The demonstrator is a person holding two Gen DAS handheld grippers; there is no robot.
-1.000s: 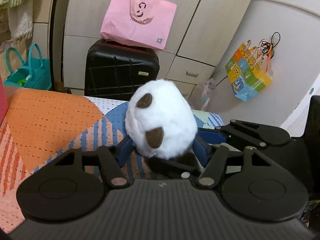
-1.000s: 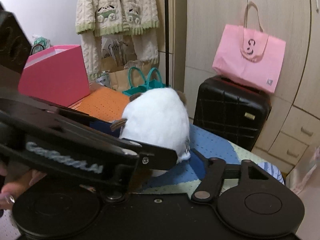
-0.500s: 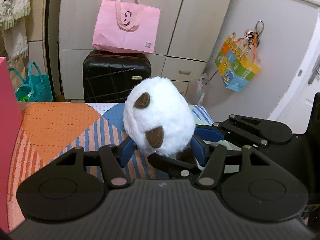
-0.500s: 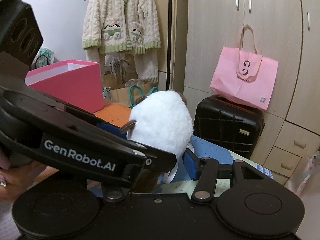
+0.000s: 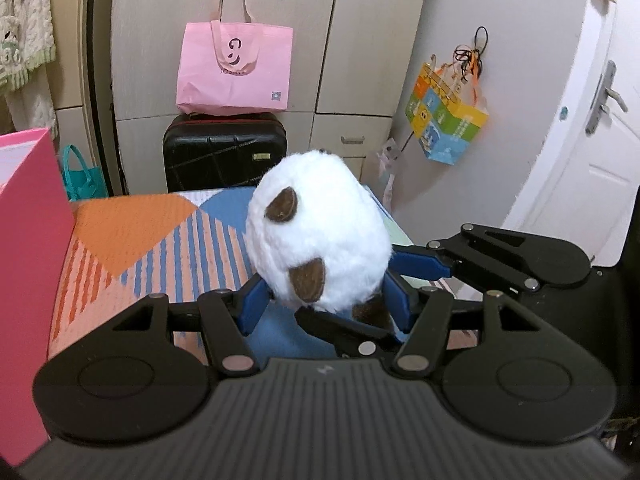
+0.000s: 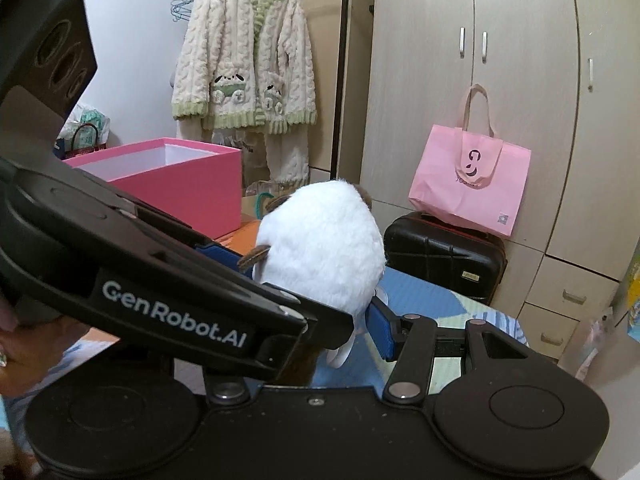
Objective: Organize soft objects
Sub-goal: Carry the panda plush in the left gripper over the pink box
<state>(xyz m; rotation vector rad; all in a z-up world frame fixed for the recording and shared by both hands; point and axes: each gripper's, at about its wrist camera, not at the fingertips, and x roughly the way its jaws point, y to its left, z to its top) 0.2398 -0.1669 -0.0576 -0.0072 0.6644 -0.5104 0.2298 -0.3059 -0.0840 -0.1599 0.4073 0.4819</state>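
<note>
Plush toy: a round white plush toy (image 5: 316, 236) with brown ear patches, held up above the bedspread between both grippers; in the right wrist view it (image 6: 320, 248) shows from behind.
Left gripper: the left gripper (image 5: 324, 300) has its blue pads pressed into the plush's lower sides, clamped on it.
Right gripper: the right gripper (image 6: 320, 304) reaches in from the other side; one blue pad touches the plush's lower edge, the other is hidden behind the left tool, so a firm grip cannot be told for certain, though the toy sits between its fingers.
Hand: part of a hand (image 6: 16, 344) shows at the left edge of the right wrist view, under the left tool.
Surface: a bedspread (image 5: 132, 240) patterned in orange, blue and stripes lies beneath the toy.
Pink box: an open pink box (image 6: 176, 184) stands on the bedspread, to the left of the toy.
Room: a black suitcase (image 5: 224, 152) stands past the bed's end with a pink tote bag (image 5: 234, 72) on top, before pale wardrobe doors; a cream knitted cardigan (image 6: 244, 64) hangs at left; a colourful paper bag (image 5: 444, 128) hangs by a white door.
Change: compared with a second ago the toy is in the same two-sided hold, while the pink box now fills more of the left edge and the suitcase has slid right in the left wrist view.
</note>
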